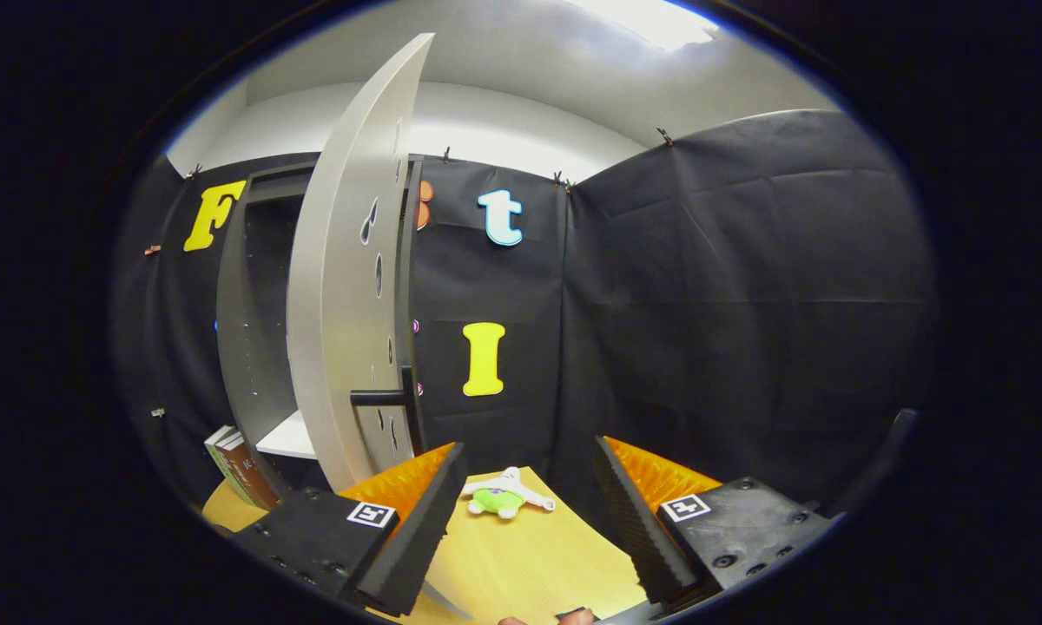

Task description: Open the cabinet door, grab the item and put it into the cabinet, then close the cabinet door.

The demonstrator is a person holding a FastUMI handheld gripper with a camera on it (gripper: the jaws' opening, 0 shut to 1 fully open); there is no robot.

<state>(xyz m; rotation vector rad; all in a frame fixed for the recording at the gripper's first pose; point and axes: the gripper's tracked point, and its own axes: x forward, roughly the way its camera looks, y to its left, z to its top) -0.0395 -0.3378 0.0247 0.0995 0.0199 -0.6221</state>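
The dark cabinet (247, 338) stands on the wooden table (521, 555), left of my fingers. Its grey door (343, 286) is swung open toward me, edge-on, with a dark handle (382, 398) low on it. A white shelf (291, 437) shows inside. A small green and white plush toy (502, 496) lies on the table just ahead of my fingers, between them. My gripper (530, 473) is open with nothing between its fingers, and the left finger (425, 503) is close to the door's lower edge.
Two books (239, 464) lean against the cabinet's left side on the table. Black cloth walls close the booth behind and to the right. A fingertip of a person's hand (512, 621) shows at the table's near edge.
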